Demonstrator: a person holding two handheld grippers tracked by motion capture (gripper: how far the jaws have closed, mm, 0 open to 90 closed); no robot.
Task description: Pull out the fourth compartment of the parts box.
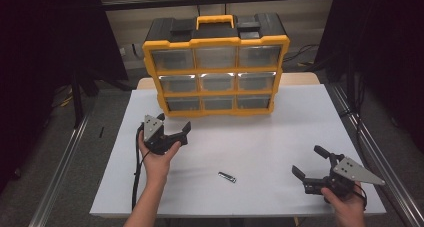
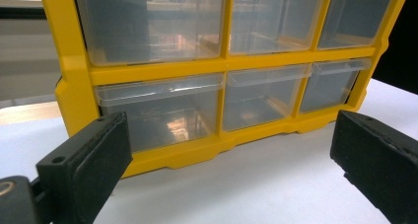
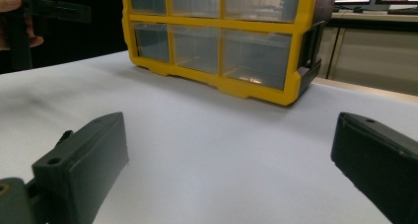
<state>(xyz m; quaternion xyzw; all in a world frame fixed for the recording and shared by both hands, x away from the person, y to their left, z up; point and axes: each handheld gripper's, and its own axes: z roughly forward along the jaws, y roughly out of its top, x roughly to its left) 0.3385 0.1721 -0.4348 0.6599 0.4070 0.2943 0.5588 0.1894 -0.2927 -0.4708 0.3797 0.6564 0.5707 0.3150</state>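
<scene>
A yellow and black drawer cabinet (image 1: 216, 67) with several clear drawers stands at the back middle of the white table (image 1: 260, 132). My left gripper (image 1: 174, 122) is held open just in front of its lower left corner, with nothing between the jaws. In the left gripper view the open gripper (image 2: 229, 140) faces the bottom-row drawers (image 2: 160, 110) from close up. My right gripper (image 1: 307, 160) is open and empty near the front right of the table. In the right gripper view that gripper (image 3: 229, 135) looks across bare table at the cabinet (image 3: 222, 41). A small metal piece (image 1: 227, 177) lies between the two hands.
The table's front edge runs just below both hands. Metal rails (image 1: 60, 167) flank the table on the floor. A black cable (image 1: 136, 167) hangs from the left gripper. The other hand and its gripper (image 3: 29, 12) show far off at the top left of the right gripper view.
</scene>
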